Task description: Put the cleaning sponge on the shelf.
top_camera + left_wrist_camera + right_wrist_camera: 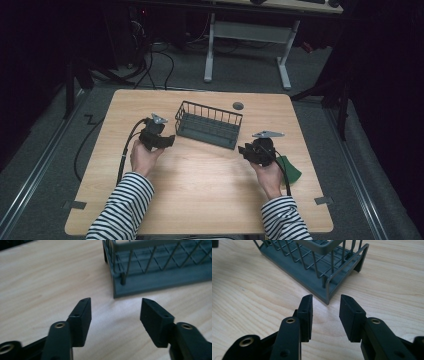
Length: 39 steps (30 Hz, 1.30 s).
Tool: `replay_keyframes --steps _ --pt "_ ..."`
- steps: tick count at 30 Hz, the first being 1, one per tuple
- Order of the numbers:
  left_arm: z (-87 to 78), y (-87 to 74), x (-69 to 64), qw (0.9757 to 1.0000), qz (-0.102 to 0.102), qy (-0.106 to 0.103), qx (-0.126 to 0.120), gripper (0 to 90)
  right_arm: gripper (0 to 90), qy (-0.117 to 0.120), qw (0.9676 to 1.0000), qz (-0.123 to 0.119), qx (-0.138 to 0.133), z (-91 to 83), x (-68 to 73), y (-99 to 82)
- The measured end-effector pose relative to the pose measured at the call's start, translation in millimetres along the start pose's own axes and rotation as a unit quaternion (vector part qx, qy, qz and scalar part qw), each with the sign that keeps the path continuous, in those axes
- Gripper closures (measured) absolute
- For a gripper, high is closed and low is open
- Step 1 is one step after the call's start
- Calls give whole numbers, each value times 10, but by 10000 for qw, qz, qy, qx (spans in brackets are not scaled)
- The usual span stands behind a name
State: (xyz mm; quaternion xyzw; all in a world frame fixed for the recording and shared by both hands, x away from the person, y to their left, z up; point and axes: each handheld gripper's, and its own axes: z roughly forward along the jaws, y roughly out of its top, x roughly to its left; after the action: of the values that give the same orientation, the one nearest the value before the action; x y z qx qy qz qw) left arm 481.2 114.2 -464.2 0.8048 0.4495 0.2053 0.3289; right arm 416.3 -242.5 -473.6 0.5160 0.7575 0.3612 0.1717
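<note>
Both the left gripper [115,311] and right gripper [325,308] hold their jaws apart, empty, near the wire basket [209,124].

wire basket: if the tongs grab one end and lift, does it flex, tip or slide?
The wire basket is probably rigid: thin upright bars join a solid base and top rail. It looks light for its size, being mostly open lattice. Its low, wide shape makes tipping unlikely; pushed, it would likelier slide on the smooth wooden table.
</note>
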Motion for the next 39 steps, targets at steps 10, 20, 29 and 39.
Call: replay_keyframes --steps 10,20,29,39 --pt "134 165 86 10000 -69 40 -4 480 666 -32 9999 23 166 162 -11 117" --pt "373 210 109 9998 -54 -32 201 528 679 -65 9997 93 228 251 -48 136" --pt "537 168 105 9995 -143 -210 192 611 706 -77 9996 48 269 354 -36 125" --pt "640 145 99 9991 -180 -316 201 727 774 -169 9997 -32 168 412 -20 111"
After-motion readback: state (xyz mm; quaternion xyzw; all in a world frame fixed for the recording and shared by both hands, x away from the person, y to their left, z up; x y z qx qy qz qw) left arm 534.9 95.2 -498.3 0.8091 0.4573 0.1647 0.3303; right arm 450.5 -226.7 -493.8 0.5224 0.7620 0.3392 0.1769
